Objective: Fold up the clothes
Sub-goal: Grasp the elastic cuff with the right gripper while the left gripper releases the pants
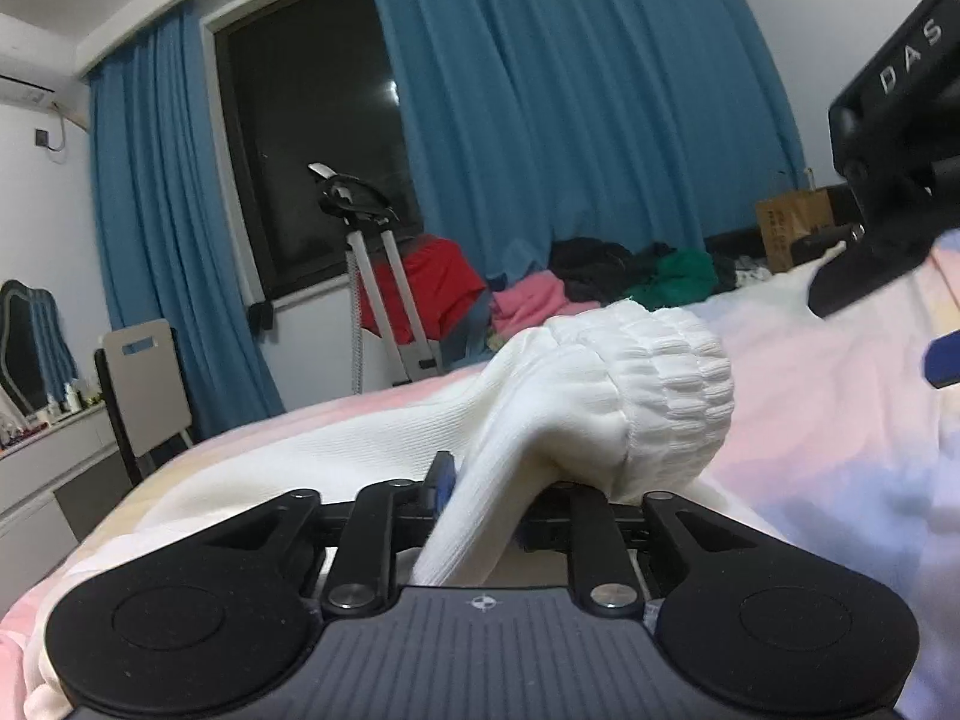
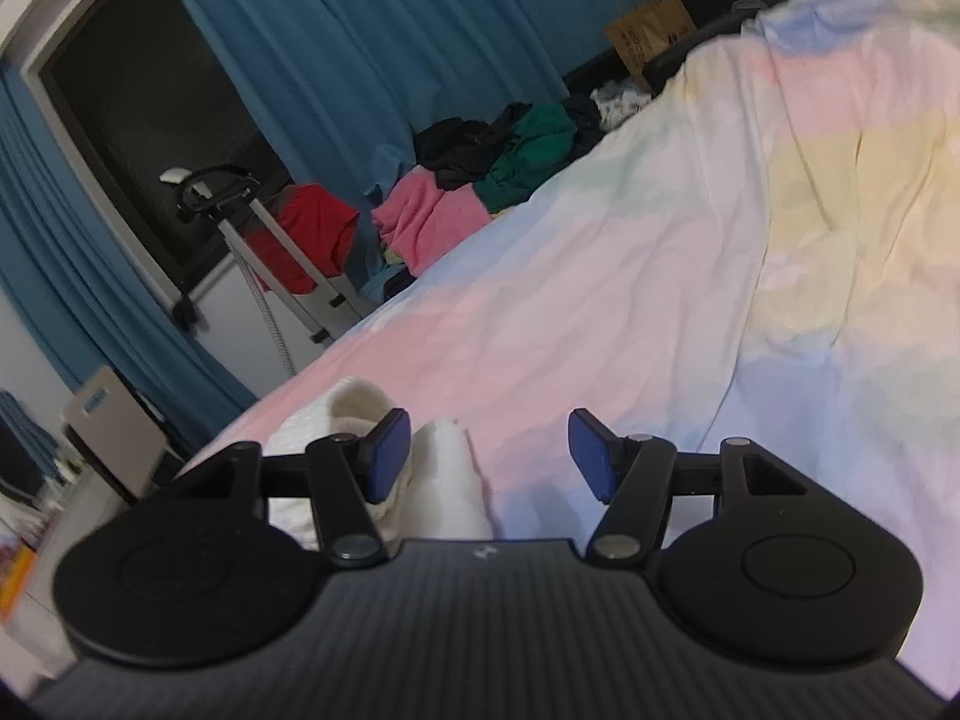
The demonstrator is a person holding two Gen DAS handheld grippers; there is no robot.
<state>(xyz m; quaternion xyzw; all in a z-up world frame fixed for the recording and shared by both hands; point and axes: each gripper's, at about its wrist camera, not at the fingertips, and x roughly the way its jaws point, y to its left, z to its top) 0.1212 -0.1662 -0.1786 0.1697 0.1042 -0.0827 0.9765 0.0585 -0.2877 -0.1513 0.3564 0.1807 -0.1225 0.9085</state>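
A white ribbed garment [image 1: 600, 396] lies bunched on the pastel bedspread [image 1: 828, 408]. My left gripper [image 1: 480, 498] is shut on a fold of this white garment, whose elastic cuff humps up just beyond the fingers. My right gripper [image 2: 489, 456] is open and empty, low over the bedspread [image 2: 600, 300], with part of the white garment [image 2: 444, 480] below its left finger. The right gripper also shows in the left wrist view [image 1: 888, 180] at the upper right, above the bed.
A pile of pink, green, black and red clothes [image 1: 576, 282] lies at the bed's far edge before blue curtains [image 1: 570, 90]. A garment steamer stand [image 1: 372, 276] and a chair [image 1: 144, 390] stand to the left. A cardboard box [image 1: 792, 222] sits at the far right.
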